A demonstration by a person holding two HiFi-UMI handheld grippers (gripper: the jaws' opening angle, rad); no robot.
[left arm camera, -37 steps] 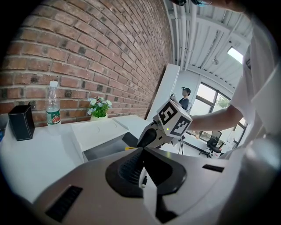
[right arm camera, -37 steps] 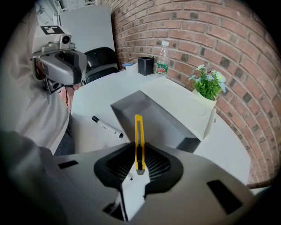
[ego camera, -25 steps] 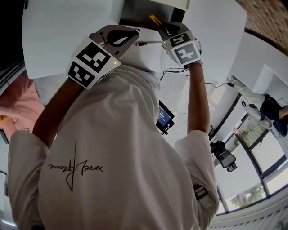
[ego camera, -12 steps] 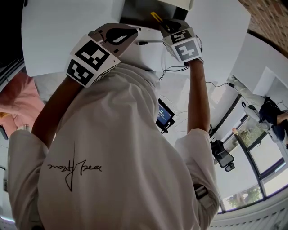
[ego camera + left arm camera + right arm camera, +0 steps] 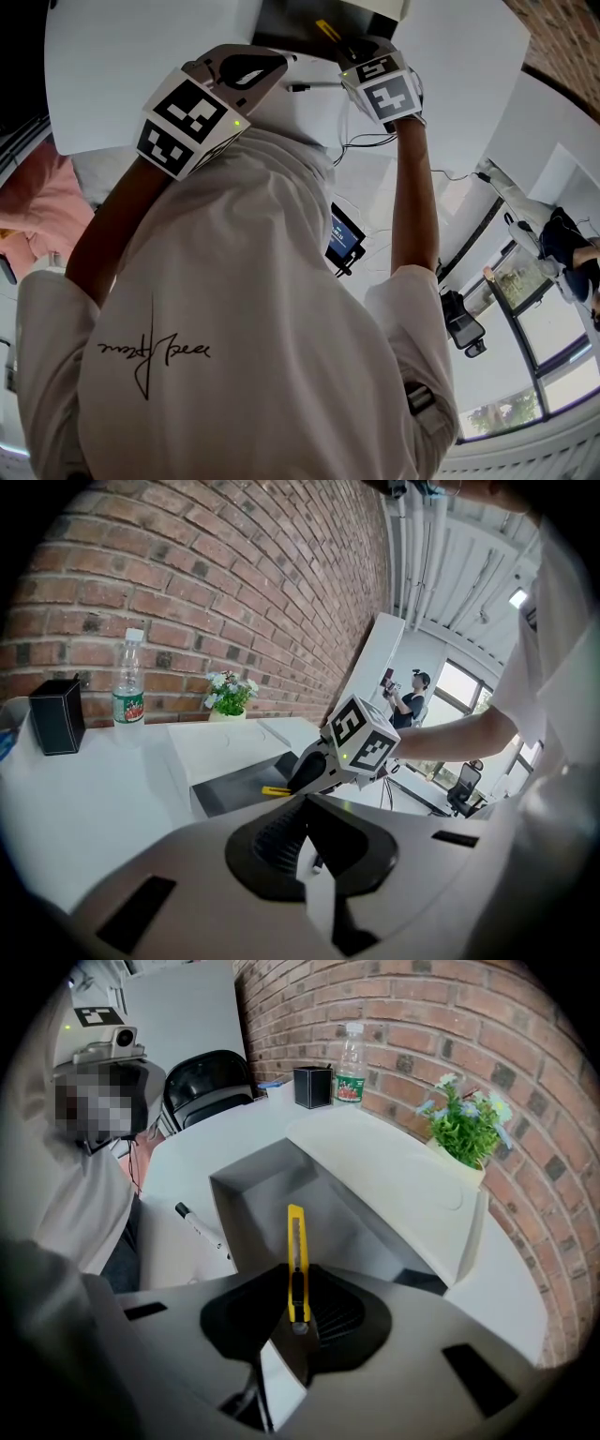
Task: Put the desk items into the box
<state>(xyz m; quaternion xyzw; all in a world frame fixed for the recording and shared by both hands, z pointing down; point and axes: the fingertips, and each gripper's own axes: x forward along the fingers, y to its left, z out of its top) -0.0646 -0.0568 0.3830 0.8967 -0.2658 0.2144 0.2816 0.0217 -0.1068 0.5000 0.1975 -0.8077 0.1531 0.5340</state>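
My right gripper is shut on a yellow utility knife and holds it above the grey inside of an open white box, blade end pointing away. The left gripper view shows that knife over the box, beside the right gripper. In the head view the right gripper is at the top with the knife sticking out. My left gripper hangs back from the box, shut with nothing in it; it shows again as the left gripper. A black-capped marker lies on the table left of the box.
Along the brick wall stand a water bottle, a black pen holder and a small potted plant. The box's white lid stands open to the right. A black chair sits at the table's far end.
The right gripper with the knife has moved slightly farther over the box. The left gripper has barely moved.
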